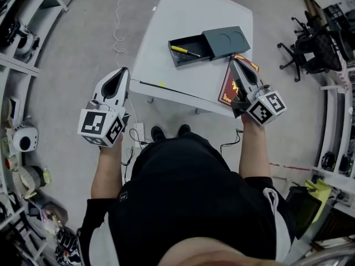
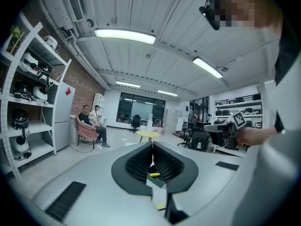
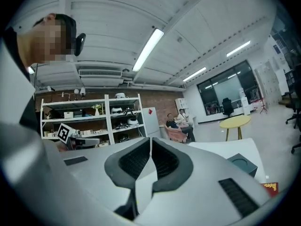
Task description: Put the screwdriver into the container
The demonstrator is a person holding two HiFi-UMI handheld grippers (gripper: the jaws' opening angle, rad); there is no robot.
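Observation:
A dark grey open container [image 1: 190,51] lies on the white table [image 1: 194,15], and the yellow-handled screwdriver [image 1: 185,51] rests inside it. Its lid [image 1: 226,41] sits against its right end. My left gripper [image 1: 124,70] is shut and empty, hovering off the table's front left corner, well short of the container. My right gripper [image 1: 231,60] is shut and empty too, above a red booklet [image 1: 228,87] just in front of the lid. In both gripper views the jaws meet at the tip [image 2: 151,145] [image 3: 150,142] with nothing between them.
Shelving [image 1: 16,37] with gear lines the left side, and office chairs [image 1: 310,43] stand at the right. A white cable [image 1: 118,21] trails over the floor left of the table. Two people [image 2: 89,124] sit far off in the left gripper view.

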